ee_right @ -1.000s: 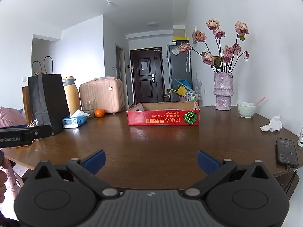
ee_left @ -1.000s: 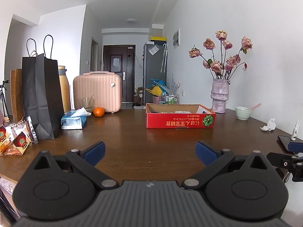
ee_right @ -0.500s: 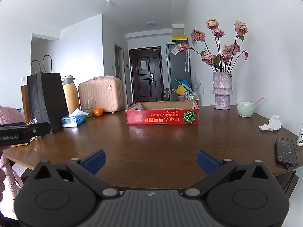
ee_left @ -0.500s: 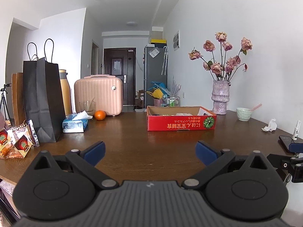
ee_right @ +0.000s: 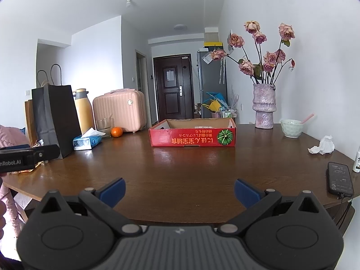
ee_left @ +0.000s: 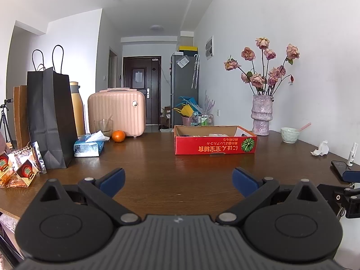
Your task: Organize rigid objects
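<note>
A shallow red cardboard box (ee_left: 215, 148) (ee_right: 192, 136) with a green squash picture sits on the brown table (ee_left: 157, 164) (ee_right: 180, 168), far from both grippers. A few flat items lie inside it, mostly hidden by its wall. My left gripper (ee_left: 178, 179) is open over the table's near edge, with nothing between its blue fingertips (ee_left: 113, 178). My right gripper (ee_right: 180, 190) is open too, empty, hovering at the near edge. An orange (ee_left: 118, 136) (ee_right: 116, 131), a tissue pack (ee_left: 88, 146) (ee_right: 86, 141) and a phone (ee_right: 339, 177) lie on the table.
A black paper bag (ee_left: 51, 117), yellow flask (ee_right: 83, 110), pink case (ee_left: 117, 112), glass (ee_left: 103, 127) and snack packets (ee_left: 20, 171) crowd the left. A vase of roses (ee_right: 263, 103), bowl (ee_right: 292, 128), crumpled tissue (ee_right: 322, 147) and small white bottle (ee_left: 352, 154) stand at the right.
Both cameras have drifted slightly back and tilted up, so the table objects sit a little lower in view. Both grippers stay open and empty.
</note>
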Demonstrator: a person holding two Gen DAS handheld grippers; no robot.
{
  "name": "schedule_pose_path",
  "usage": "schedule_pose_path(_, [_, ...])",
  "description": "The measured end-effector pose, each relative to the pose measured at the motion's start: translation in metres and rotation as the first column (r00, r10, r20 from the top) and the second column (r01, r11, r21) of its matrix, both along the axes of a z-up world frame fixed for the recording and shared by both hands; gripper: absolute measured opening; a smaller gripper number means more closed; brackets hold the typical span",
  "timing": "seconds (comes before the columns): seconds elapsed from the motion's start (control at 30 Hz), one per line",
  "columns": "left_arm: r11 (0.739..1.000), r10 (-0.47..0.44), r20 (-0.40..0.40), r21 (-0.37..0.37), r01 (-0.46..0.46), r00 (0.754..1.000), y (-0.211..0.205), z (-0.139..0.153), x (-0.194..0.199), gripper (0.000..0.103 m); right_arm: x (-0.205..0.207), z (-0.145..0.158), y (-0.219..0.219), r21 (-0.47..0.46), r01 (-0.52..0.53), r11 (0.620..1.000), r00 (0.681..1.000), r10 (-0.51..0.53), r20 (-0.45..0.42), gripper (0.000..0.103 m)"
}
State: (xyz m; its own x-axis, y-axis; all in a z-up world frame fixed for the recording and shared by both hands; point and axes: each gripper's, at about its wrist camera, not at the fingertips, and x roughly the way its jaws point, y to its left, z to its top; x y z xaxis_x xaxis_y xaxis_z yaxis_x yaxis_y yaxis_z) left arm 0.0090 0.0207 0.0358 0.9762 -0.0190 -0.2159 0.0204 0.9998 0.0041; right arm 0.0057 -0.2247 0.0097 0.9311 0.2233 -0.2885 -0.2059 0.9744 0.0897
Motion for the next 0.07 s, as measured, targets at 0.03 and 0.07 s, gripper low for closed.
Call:
schedule_pose_path(0.03, [1.0, 0.004, -0.001, -0.001, -0.004, 1.0, 0.0007, -0.0005, 0.0006, 0.103, 0.0004, 0.0, -0.0002, -0.002, -0.002, 1.0, 1.0, 0.002, 0.0, 0.103])
schedule_pose_path(0.07, [1.0, 0.006, -0.003, -0.003, -0.006, 1.0, 0.0013, -0.001, 0.0013, 0.103, 0.0011, -0.0002, -0.0003, -0.003, -0.001, 1.0, 1.0, 0.001, 0.002, 0.103])
